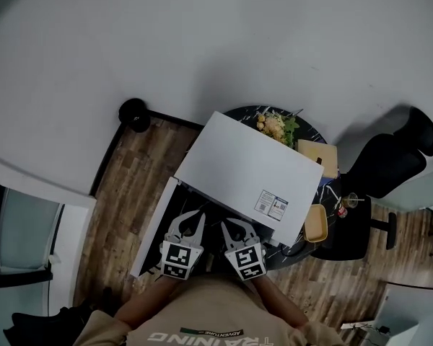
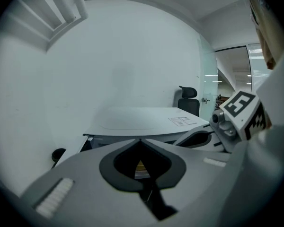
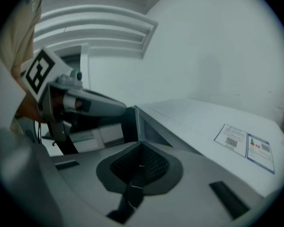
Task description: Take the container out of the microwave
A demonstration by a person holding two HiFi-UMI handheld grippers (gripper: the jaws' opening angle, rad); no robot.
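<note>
A white microwave (image 1: pixel 245 168) stands on a dark round table, its door (image 1: pixel 153 233) swung open to the left. The container inside is hidden from every view. My left gripper (image 1: pixel 190 219) and right gripper (image 1: pixel 237 226) hover side by side at the front opening. In the left gripper view the jaws (image 2: pixel 140 141) meet at their tips, level with the microwave top (image 2: pixel 146 117); a small yellowish patch shows through their gap. The right gripper (image 3: pixel 141 144) is shut too, beside the labelled top (image 3: pixel 246 145), with the left gripper (image 3: pixel 85 103) on its left.
Behind the microwave sit a plate of salad (image 1: pixel 276 127) and a tan box (image 1: pixel 317 157). A yellow tub (image 1: pixel 316 223) and a small bottle (image 1: pixel 340 209) lie at its right. A black office chair (image 1: pixel 390 161) stands to the right, and a black round object (image 1: pixel 133 112) rests on the wooden floor.
</note>
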